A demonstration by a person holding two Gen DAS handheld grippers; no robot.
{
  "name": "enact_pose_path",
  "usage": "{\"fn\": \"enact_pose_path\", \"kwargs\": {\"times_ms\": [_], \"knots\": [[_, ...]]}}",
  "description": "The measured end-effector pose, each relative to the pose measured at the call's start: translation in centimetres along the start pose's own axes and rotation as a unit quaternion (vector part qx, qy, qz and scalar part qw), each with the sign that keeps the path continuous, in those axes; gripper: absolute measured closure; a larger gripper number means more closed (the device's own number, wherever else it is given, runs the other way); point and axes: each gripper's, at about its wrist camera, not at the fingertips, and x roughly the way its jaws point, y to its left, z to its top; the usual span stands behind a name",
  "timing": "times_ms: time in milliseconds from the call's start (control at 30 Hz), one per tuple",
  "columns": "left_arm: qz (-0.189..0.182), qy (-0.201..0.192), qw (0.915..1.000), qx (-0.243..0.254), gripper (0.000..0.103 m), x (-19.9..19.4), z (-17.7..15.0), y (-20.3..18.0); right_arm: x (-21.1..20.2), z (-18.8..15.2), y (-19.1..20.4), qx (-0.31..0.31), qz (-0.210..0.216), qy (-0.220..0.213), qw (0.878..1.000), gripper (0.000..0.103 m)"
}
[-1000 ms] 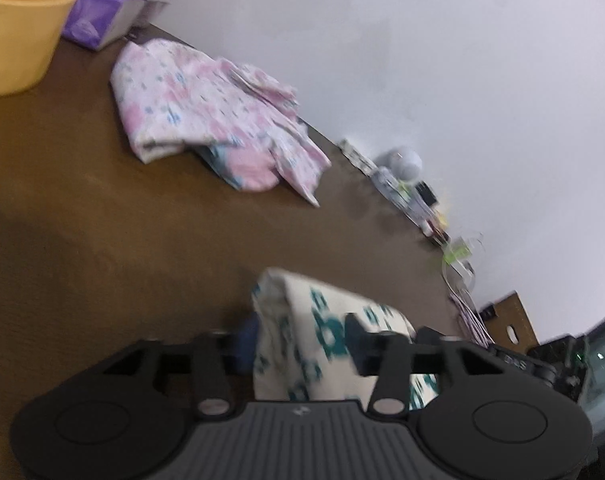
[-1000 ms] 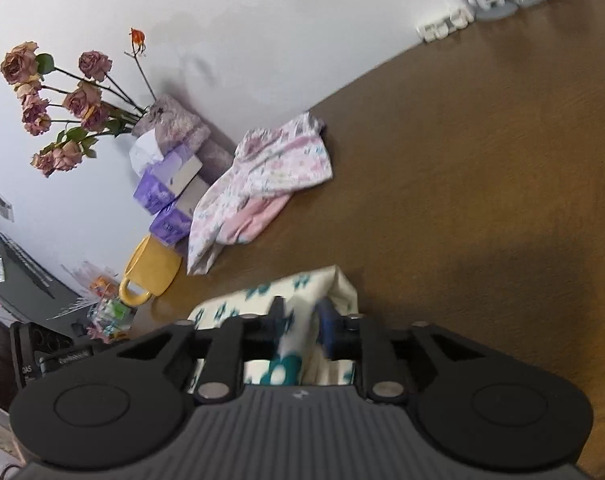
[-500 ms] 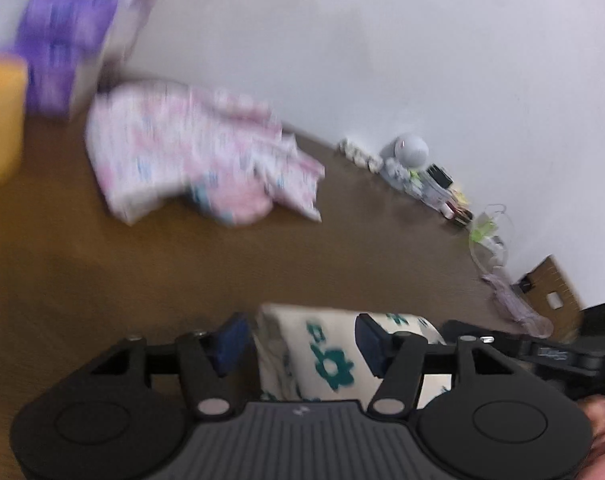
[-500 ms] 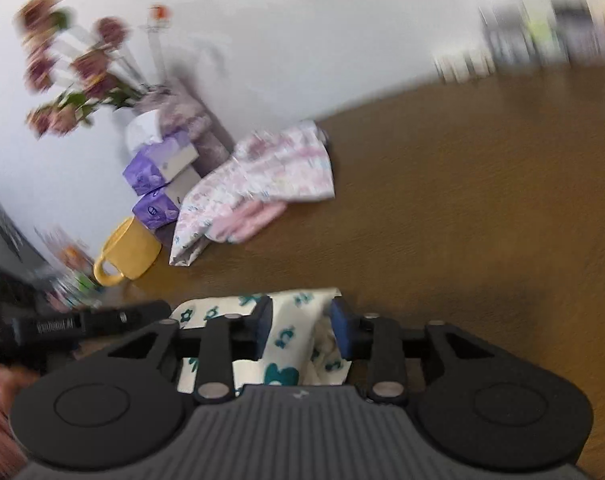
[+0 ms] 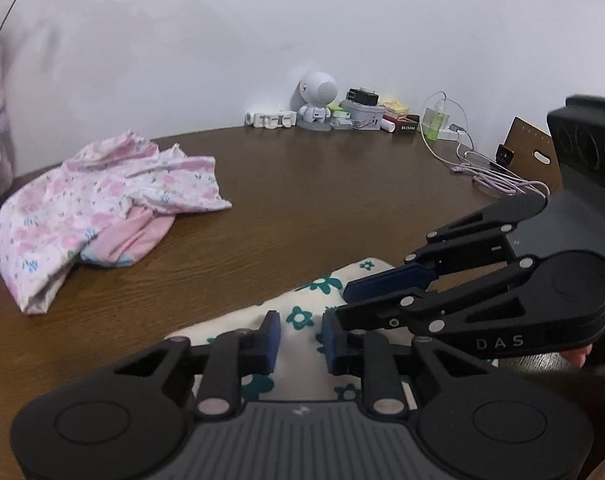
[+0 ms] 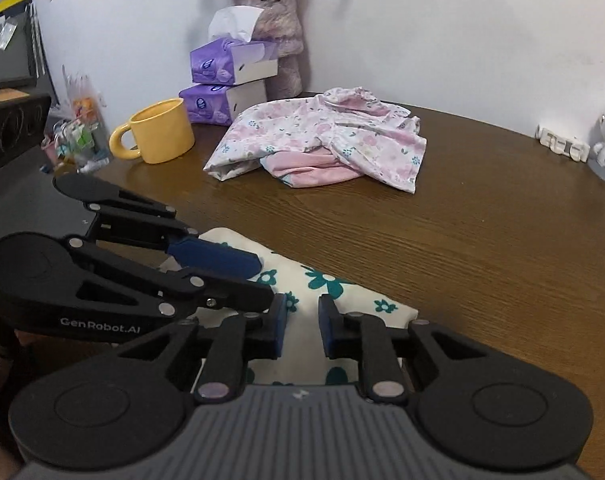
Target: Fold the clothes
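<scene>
The cream cloth with teal flowers (image 6: 322, 280) lies at the near edge of the table (image 6: 482, 248), right under both tools, in a compact flat shape with a straight far edge; we read it as folded or close to it. Left gripper (image 5: 300, 336) sits over it with jaws apart, cloth showing in the gap, nothing pinched. Right gripper (image 6: 301, 328) is the same: jaws parted, hovering over the cloth, no grasp. Each tool shows in the other's view, close beside it.

Farther back, the pink floral garment (image 6: 322, 140) lies in a loose rumpled heap, with a plain pink piece (image 6: 314, 170) poking out from under it. We judge that one unfolded, so the job has at least this pile left. Whether the teal cloth needs another fold we cannot tell, as its near part is hidden under the tools.

Containers: yellow mug (image 6: 158, 132) beside the heap, inside not visible. Two purple tissue boxes (image 6: 226, 84) are stacked, with a tissue sticking out of the top one. A fuzzy vase (image 6: 280, 40) behind them holds dried roses.
</scene>
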Motion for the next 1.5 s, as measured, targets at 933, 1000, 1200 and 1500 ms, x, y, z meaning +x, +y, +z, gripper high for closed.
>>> {"fn": "enact_pose_path", "kwargs": {"times_ms": [933,1000,1200,1500], "knots": [[-0.043,-0.027,0.9615,-0.270,0.014,-5.0,-5.3,7.9,-5.0,-5.1,-7.0,0.221,0.054,-0.026,0.974,0.030],[-0.058,-0.017,0.9556,-0.288,0.014,-4.4,-5.5,8.5,-4.2,-6.1,-8.4,0.269,0.075,-0.023,0.960,0.030],[-0.093,0.006,0.9408,-0.326,0.014,-2.6,-6.0,9.7,-1.4,-7.3,-9.8,0.330,0.121,-0.013,0.936,0.031],[-0.145,0.010,0.9286,-0.341,0.035,-0.4,-5.9,10.0,0.1,-7.5,-9.3,0.339,0.171,-0.023,0.925,0.035]]}}
